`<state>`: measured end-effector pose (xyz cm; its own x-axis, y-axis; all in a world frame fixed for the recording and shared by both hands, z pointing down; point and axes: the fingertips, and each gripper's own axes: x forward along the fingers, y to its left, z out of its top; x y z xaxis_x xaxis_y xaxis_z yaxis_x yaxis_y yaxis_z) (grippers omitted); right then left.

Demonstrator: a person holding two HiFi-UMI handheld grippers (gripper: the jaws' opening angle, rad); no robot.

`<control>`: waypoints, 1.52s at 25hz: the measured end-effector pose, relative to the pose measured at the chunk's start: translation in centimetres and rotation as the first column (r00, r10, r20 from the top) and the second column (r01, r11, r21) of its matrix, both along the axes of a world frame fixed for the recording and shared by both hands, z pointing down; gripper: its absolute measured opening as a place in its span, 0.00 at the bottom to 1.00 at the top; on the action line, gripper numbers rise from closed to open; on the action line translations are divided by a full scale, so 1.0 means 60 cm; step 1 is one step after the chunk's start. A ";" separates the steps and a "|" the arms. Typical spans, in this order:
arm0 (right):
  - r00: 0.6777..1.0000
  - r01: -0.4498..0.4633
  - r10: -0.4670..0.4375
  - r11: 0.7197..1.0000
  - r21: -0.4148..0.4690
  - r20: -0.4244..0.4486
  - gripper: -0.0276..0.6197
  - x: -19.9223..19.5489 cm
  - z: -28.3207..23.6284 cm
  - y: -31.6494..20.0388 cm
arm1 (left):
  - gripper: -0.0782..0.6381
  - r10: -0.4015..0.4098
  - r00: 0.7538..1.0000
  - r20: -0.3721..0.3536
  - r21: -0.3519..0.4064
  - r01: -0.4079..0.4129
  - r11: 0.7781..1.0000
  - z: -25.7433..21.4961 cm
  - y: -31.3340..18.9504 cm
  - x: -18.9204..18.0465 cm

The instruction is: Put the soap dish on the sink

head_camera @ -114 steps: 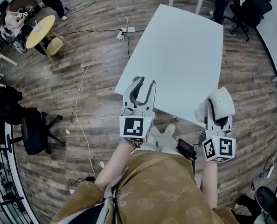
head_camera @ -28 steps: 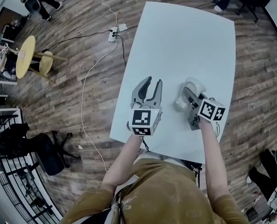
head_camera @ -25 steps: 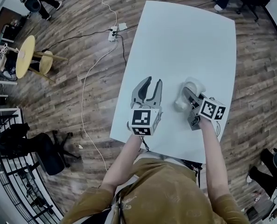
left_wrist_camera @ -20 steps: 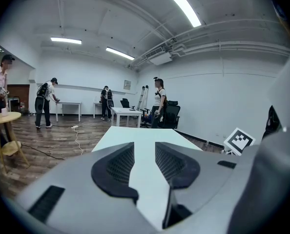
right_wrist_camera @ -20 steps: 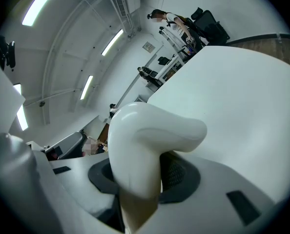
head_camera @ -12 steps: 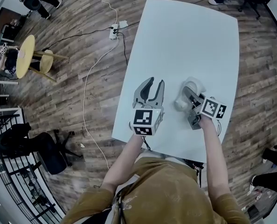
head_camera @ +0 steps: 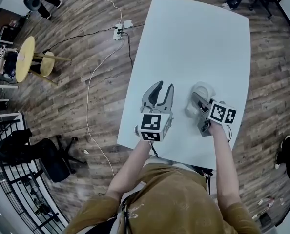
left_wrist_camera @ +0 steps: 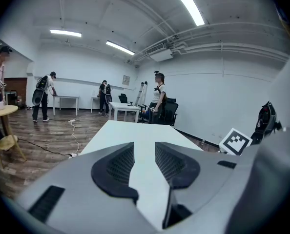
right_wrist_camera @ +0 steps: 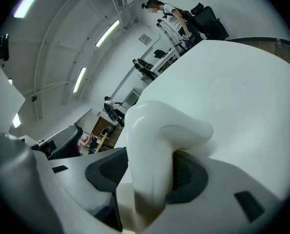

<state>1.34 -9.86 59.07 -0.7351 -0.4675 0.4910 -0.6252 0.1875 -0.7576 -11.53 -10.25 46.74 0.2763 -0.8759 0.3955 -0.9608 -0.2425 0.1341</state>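
The white soap dish (head_camera: 202,90) rests on the white table (head_camera: 194,38), near its front right. In the right gripper view the dish (right_wrist_camera: 159,130) stands with its rim between the two dark pads. My right gripper (head_camera: 196,99) is around that rim; its jaws have just been opening, and the pads look eased off the dish. My left gripper (head_camera: 163,87) hovers over the table to the left of the dish, open and empty. The left gripper view shows only bare tabletop between its jaws (left_wrist_camera: 145,152).
The table's left edge runs close to my left gripper. A power strip (head_camera: 118,31) and cables lie on the wood floor to the left. Further left are a round yellow table (head_camera: 25,57) and a black chair (head_camera: 42,155). Several people stand at the room's far end (left_wrist_camera: 158,89).
Since the oldest frame both grippers have come forward from the table's near edge to over it, the dish with the right one. Over the last second the hands barely shift.
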 end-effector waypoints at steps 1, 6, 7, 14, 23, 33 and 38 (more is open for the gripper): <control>1.000 0.004 -0.004 1.000 0.002 -0.014 0.37 0.001 0.001 0.002 | 0.30 0.001 1.000 0.000 -0.001 -0.001 1.000 0.000 0.001 0.001; 0.986 0.067 -0.062 0.998 0.023 -0.153 0.37 0.010 0.004 0.010 | 0.30 0.004 1.000 0.000 -0.002 -0.004 1.000 0.000 0.003 0.002; 0.976 0.097 -0.089 0.995 0.034 -0.198 0.37 0.010 0.002 0.014 | 0.30 0.005 1.000 0.000 -0.002 -0.005 1.000 0.000 0.003 0.002; 0.908 0.217 -0.184 0.975 0.048 -0.376 0.40 0.030 -0.003 0.030 | 0.30 0.017 1.000 -0.007 0.000 -0.017 1.000 -0.006 0.009 0.016; 0.856 0.278 -0.243 0.961 0.010 -0.456 0.50 0.052 0.000 0.052 | 0.30 0.025 1.000 -0.005 0.006 -0.025 1.000 -0.009 0.020 0.021; 0.861 0.329 -0.307 0.944 -0.017 -0.405 0.51 0.027 0.009 0.064 | 0.37 0.384 0.921 0.062 -0.059 -0.381 0.923 0.049 0.002 0.150; 0.844 0.374 -0.346 0.927 -0.014 -0.411 0.51 0.011 0.011 0.080 | 0.53 0.569 0.821 0.048 -0.120 -0.561 0.819 0.091 0.008 0.187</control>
<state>2.00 -5.03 59.73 -0.6055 -0.2487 0.7560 -0.7495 0.4977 -0.4365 -0.29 -9.75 52.22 0.6756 -0.5321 0.5103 -0.6670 -0.7360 0.1156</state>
